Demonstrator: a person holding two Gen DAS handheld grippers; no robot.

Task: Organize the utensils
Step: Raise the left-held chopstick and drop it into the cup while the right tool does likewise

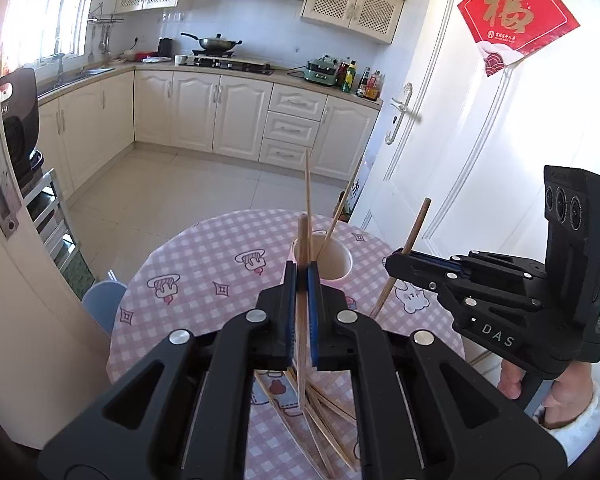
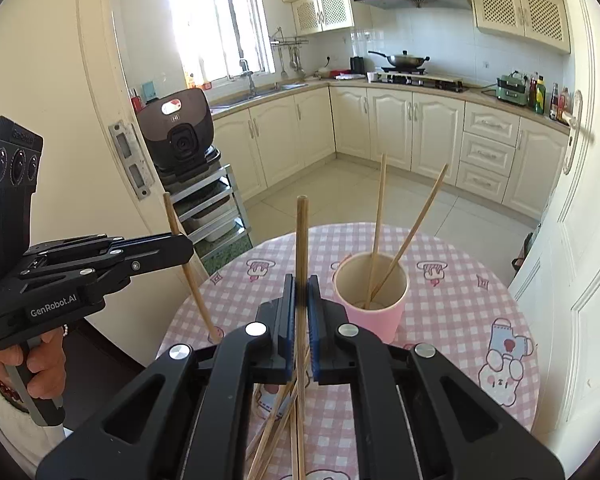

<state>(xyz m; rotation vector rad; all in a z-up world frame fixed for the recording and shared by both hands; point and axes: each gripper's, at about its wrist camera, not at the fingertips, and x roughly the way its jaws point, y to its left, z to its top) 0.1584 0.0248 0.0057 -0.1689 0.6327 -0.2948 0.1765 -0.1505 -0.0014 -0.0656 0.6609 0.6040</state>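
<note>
left gripper: I've got it clamped on one chopstick
right gripper: same, clamped mid-shaft
handling: light, stiff, slippery wood, so I'd grip mid-shaft

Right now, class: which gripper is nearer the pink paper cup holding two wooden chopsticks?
Right. The right gripper sits just left of the cup; the left gripper is farther left.

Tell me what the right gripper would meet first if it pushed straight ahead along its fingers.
Probably the pink cup, just ahead and slightly right of the right gripper, which is shut on a chopstick; depth is uncertain.
</note>
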